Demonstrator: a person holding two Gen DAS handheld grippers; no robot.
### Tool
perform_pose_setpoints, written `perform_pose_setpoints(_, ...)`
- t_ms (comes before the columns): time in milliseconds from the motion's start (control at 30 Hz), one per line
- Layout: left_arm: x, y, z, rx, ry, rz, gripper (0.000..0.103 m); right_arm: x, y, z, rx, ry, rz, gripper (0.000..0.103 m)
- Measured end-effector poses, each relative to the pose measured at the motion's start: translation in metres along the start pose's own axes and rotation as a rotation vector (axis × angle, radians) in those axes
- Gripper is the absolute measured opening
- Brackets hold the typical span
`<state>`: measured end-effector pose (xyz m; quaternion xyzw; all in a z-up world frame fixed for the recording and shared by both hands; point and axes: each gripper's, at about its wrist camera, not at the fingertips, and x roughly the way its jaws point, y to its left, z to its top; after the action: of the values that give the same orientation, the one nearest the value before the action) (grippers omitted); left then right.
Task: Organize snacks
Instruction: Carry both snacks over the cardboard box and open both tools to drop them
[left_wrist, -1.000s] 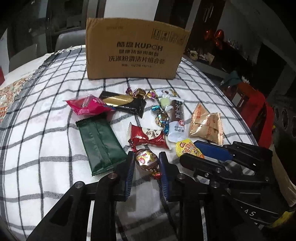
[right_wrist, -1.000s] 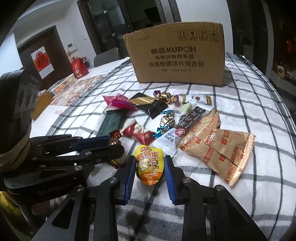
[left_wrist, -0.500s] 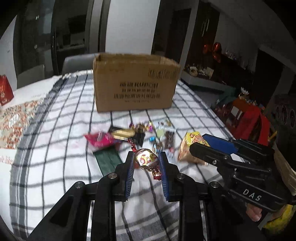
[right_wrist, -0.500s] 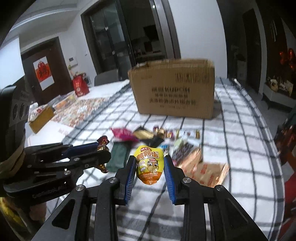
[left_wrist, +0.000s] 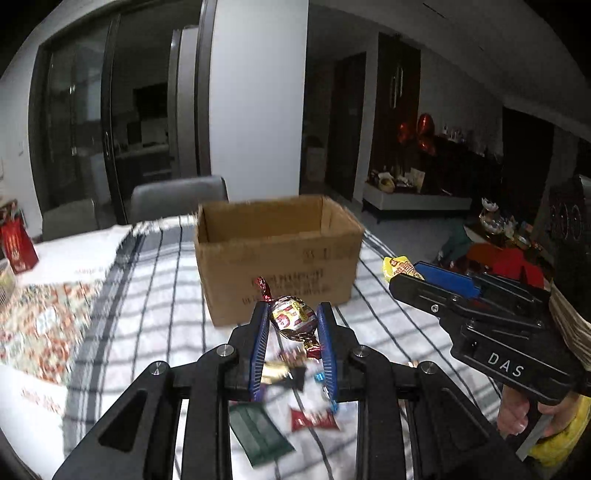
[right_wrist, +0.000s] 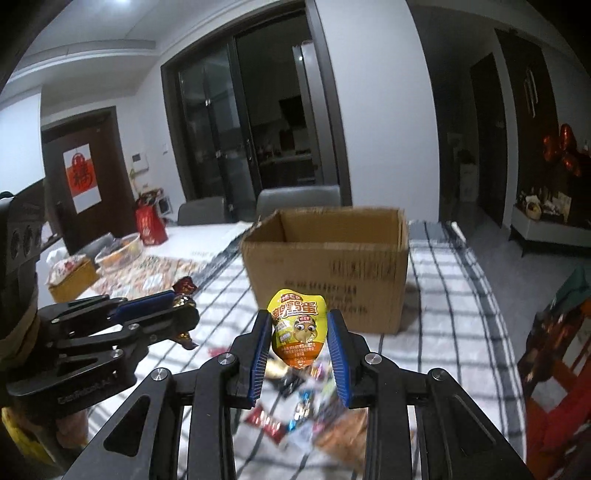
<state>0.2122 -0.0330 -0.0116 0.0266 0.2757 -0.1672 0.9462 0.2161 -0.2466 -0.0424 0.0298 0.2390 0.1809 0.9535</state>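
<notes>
Holding a foil-wrapped candy (left_wrist: 293, 320) clenched in our left tongs (left_wrist: 292, 345), we hang above the checked desk (left_wrist: 155, 295), short of the open cardboard box (left_wrist: 277, 254). Our right tongs (right_wrist: 298, 341) grip a yellow snack pouch (right_wrist: 298, 328) in the air before that box (right_wrist: 328, 266). Loose snacks (left_wrist: 291, 417) lie blurred on the desk below us.

A table (left_wrist: 155, 302) in a checked cloth (right_wrist: 454, 295) is carrying an open cardboard box (left_wrist: 277, 266), with loose snack packets (left_wrist: 280, 417) lying scattered before it.
</notes>
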Motion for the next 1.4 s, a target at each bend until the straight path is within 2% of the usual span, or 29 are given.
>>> perform_pose_setpoints(200,0.011,0.008,0.043,0.036,-0.059,0.020,0.027,0.016,-0.008,0.039,-0.008,-0.037,-0.015,0.032)
perform_pose_setpoints(367,0.030,0.018,0.071,0.037,-0.063,0.017,0.027,0.034,-0.019,0.066,-0.002,-0.038,-0.023,0.032)
perform_pose_setpoints(700,0.093,0.042,0.112,-0.016,0.016,-0.037,0.027,0.090,-0.044,0.102,-0.010,0.025,-0.061,0.032)
perform_pose_setpoints(933,0.129,0.046,0.121,-0.030,0.094,-0.042,0.027,0.123,-0.057,0.109,0.003,0.098,-0.071,0.032)
perform_pose_setpoints(967,0.133,0.046,0.122,-0.036,0.102,-0.043,0.030,0.127,-0.059,0.110,0.009,0.105,-0.078,0.032)
perform_pose_setpoints(1000,0.136,0.047,0.122,-0.041,0.111,-0.044,0.039,0.130,-0.061,0.110,0.011,0.115,-0.088,0.033)
perform_pose_setpoints(1033,0.137,0.047,0.123,-0.043,0.112,-0.035,0.042,0.132,-0.061,0.109,0.008,0.124,-0.099,0.034)
perform_pose_setpoints(1100,0.135,0.049,0.122,-0.041,0.106,-0.014,0.043,0.132,-0.059,0.106,-0.002,0.128,-0.114,0.039)
perform_pose_setpoints(1200,0.126,0.050,0.118,-0.057,0.098,-0.017,0.047,0.125,-0.057,0.103,-0.002,0.125,-0.113,0.039)
perform_pose_setpoints(1400,0.104,0.047,0.112,-0.062,0.085,-0.008,0.047,0.104,-0.047,0.098,-0.008,0.116,-0.101,0.039)
